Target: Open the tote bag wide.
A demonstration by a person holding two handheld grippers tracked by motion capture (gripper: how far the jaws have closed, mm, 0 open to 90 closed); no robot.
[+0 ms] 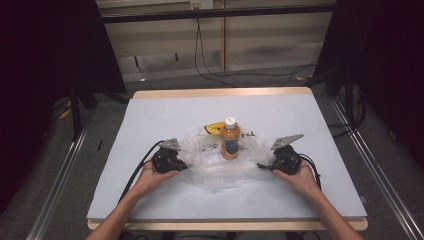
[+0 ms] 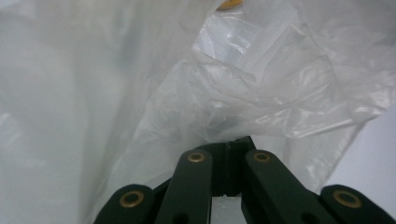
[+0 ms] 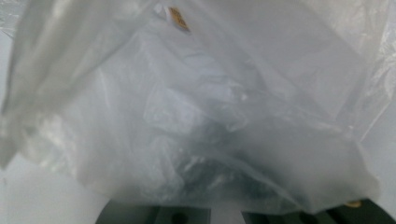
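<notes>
1. Plastic bag (image 1: 220,167) lies crumpled mid-frame, orange bottle (image 1: 230,141) upright in it.
2. My left gripper (image 1: 183,165) pinches the bag's left edge, jaws closed.
3. My right gripper (image 1: 263,165) touches its right edge; I cannot tell its grip.

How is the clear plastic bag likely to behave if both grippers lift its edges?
The bag looks thin and crumpled, so it will probably sag and stretch rather than hold shape. The upright bottle standing in it may tip as the film rises. The left gripper pinches film, which could slip.
</notes>
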